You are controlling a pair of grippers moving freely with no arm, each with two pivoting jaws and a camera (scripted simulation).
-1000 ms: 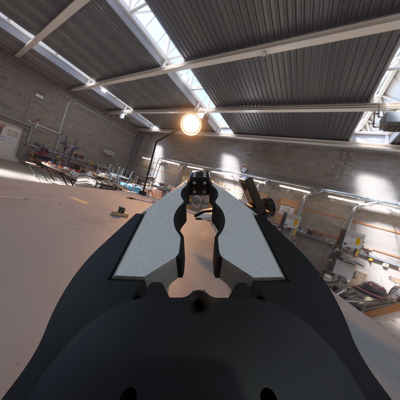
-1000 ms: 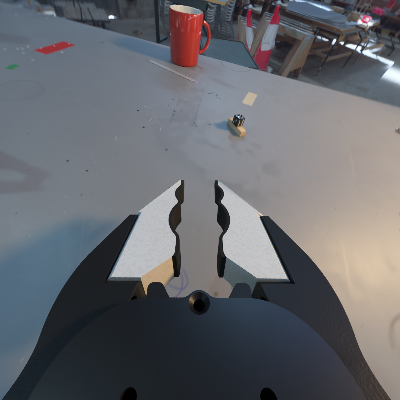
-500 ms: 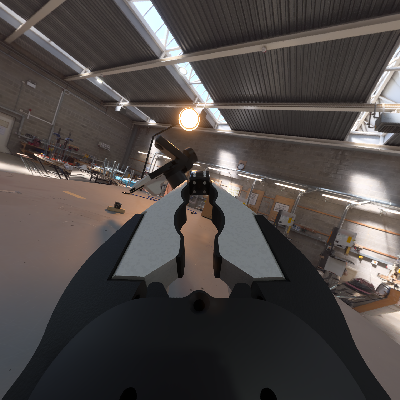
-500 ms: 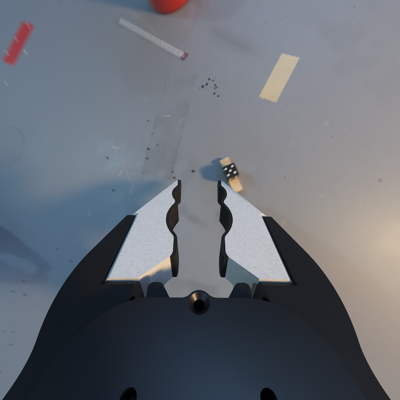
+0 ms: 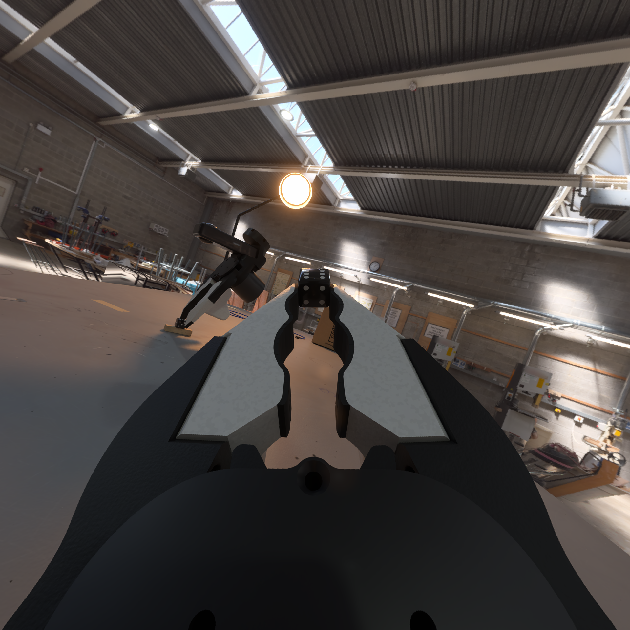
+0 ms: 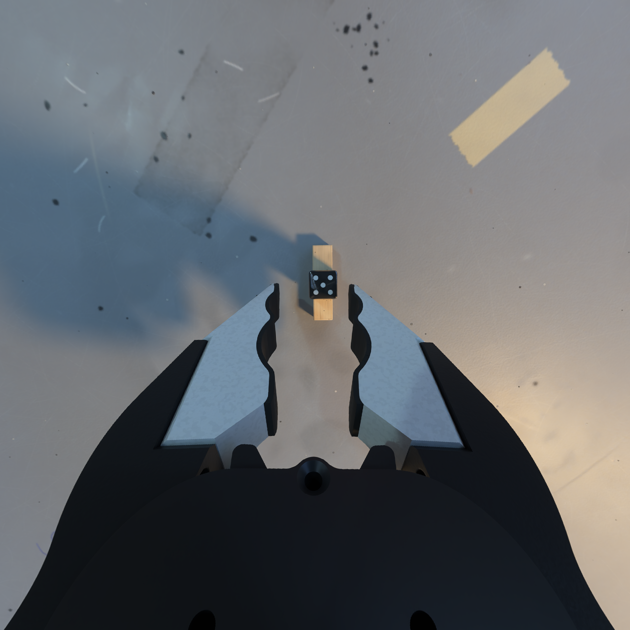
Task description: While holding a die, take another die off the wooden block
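Note:
My left gripper (image 5: 313,295) is shut on a black die (image 5: 313,288) with white pips, held at the fingertips above the table. In the right wrist view a second black die (image 6: 323,284) sits on a small wooden block (image 6: 322,308) lying on the grey table. My right gripper (image 6: 313,289) is open and points down at it, with the die just beyond and between the fingertips. The left wrist view also shows the right gripper (image 5: 186,319) far off at the left, its tips at the die (image 5: 179,321) on the block (image 5: 177,330).
A strip of tan tape (image 6: 509,107) lies on the table at the upper right of the right wrist view. A paler rectangular patch (image 6: 214,136) and dark specks mark the table at the upper left. Workshop benches and walls stand beyond the table.
My right gripper has tilted down and come over the block; the die now sits centred between its fingertips. The jaws have opened a little wider. My left gripper still holds its die.

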